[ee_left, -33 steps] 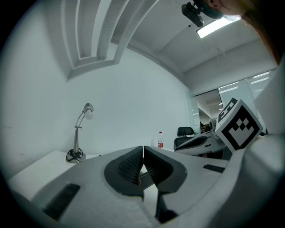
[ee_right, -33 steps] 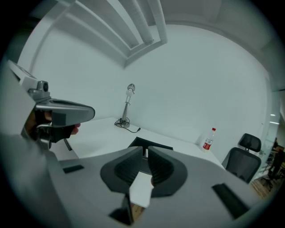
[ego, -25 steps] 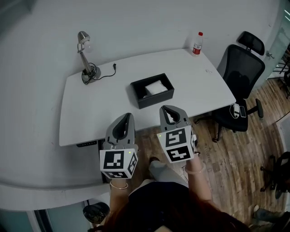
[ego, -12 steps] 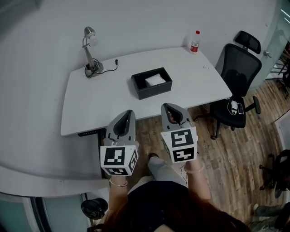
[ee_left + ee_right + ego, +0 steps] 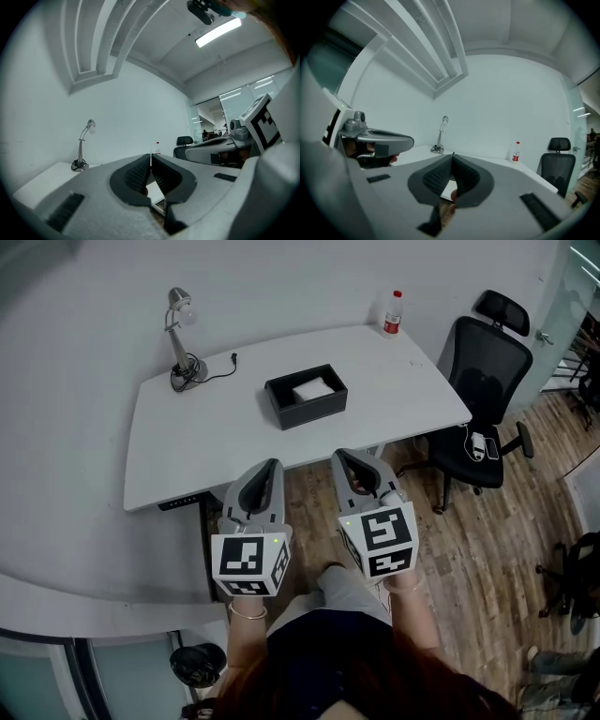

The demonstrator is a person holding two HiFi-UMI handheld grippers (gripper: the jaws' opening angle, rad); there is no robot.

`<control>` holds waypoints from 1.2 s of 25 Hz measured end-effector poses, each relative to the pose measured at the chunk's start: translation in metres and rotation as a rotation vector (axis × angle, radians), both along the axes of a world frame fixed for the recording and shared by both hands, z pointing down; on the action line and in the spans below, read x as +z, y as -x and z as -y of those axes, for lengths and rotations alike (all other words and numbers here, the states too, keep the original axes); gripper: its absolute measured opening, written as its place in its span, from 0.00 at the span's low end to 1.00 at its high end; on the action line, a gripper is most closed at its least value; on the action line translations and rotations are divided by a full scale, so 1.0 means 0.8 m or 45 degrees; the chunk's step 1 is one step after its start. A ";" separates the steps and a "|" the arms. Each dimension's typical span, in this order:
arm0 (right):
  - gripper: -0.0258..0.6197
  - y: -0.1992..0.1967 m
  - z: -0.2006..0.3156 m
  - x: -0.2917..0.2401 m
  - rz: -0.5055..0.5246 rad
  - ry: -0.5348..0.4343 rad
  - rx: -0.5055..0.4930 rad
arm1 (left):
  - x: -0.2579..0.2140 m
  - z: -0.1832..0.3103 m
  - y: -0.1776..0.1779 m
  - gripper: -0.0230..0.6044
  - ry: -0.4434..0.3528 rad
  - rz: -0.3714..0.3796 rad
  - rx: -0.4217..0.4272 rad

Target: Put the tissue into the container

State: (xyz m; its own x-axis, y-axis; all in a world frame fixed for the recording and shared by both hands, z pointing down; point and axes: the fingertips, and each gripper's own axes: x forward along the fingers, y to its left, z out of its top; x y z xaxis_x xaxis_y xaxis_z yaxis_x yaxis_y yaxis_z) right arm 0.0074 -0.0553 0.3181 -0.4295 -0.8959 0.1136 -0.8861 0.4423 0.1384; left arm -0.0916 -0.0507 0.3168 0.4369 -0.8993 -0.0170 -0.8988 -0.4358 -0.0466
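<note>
A black rectangular container [image 5: 306, 397] sits in the middle of the white desk [image 5: 206, 442], and a white tissue [image 5: 313, 389] lies inside it. Both grippers hang in front of the desk's near edge, over the wooden floor. My left gripper [image 5: 272, 465] is shut with nothing in it, its tips touching in the left gripper view [image 5: 150, 155]. My right gripper [image 5: 343, 456] is shut and empty too, seen the same way in the right gripper view [image 5: 453, 155]. Neither gripper is near the container.
A metal desk lamp [image 5: 180, 343] with a trailing cable stands at the desk's back left. A red-capped bottle [image 5: 393, 313] stands at the back right corner. A black office chair [image 5: 480, 390] is to the right of the desk.
The view has drawn back from the desk, so the desk and container sit higher and smaller. Both grippers stay shut and empty, side by side below the desk edge.
</note>
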 end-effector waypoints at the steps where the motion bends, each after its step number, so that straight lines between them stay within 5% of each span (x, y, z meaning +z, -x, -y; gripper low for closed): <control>1: 0.07 -0.001 -0.003 0.000 0.009 -0.002 -0.003 | 0.001 -0.001 -0.002 0.08 0.001 -0.001 0.002; 30: 0.07 -0.085 -0.071 -0.025 0.068 -0.063 -0.116 | 0.001 -0.066 -0.086 0.08 0.032 0.011 -0.115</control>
State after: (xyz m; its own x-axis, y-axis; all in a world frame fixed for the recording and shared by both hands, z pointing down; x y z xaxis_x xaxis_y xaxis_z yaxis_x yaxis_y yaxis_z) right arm 0.0753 0.0018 0.2980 -0.5138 -0.8567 0.0453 -0.8491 0.5154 0.1159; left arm -0.0225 0.0020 0.3173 0.3543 -0.9351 0.0094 -0.9340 -0.3543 -0.0448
